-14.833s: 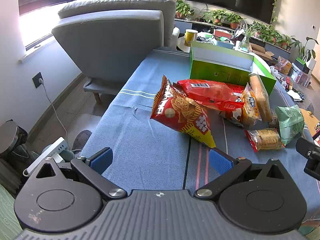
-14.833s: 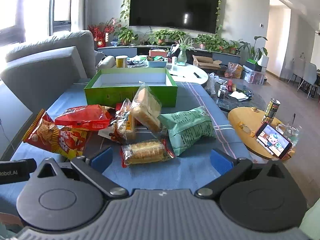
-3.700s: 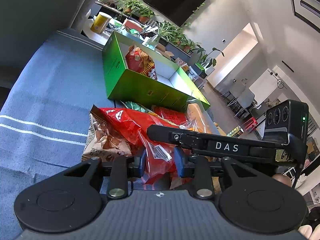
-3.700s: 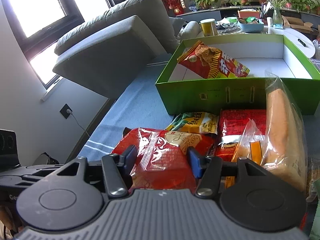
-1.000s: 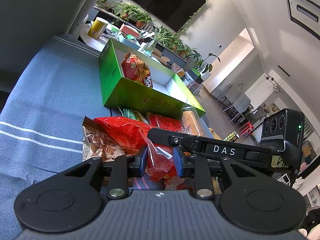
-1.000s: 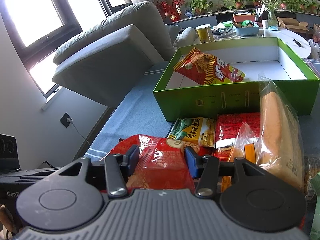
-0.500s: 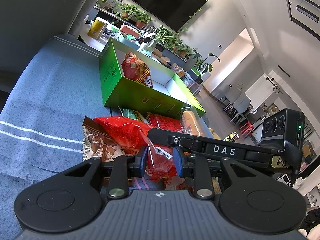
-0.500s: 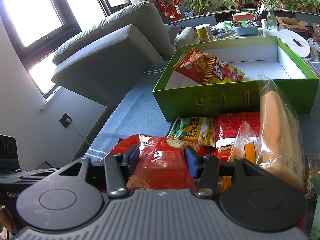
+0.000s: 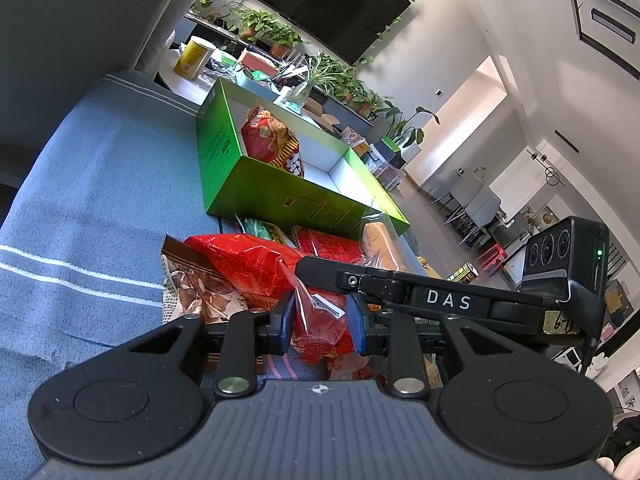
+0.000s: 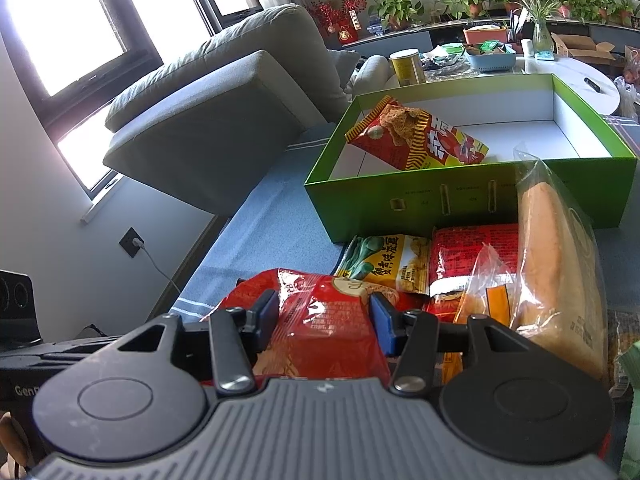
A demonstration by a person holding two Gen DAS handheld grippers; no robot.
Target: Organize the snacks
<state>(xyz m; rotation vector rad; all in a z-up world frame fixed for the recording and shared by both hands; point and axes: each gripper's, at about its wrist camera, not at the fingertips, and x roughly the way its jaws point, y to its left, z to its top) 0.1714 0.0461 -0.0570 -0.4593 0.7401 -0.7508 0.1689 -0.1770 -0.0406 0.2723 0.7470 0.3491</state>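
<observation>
Snack sorting: second bag gripped by both tools

Green box (image 10: 472, 204) now holds one orange chip bag (image 10: 416, 140), which earlier lay on the blue cloth (image 9: 100, 208); one item stowed, most remain. Red snack bag (image 10: 324, 320) is pinched by left gripper (image 9: 320, 316) and right gripper (image 10: 324, 316), near the box, in the pile; little moved lately. Right view alone shows yellow-green packet (image 10: 384, 264) and bread loaf (image 10: 556, 272) clearly.

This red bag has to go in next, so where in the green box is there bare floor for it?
The green box has bare white floor right of the chips bag, up to the right wall. Its left end is taken by that bag. In front of the box, packets crowd the blue cloth.
</observation>
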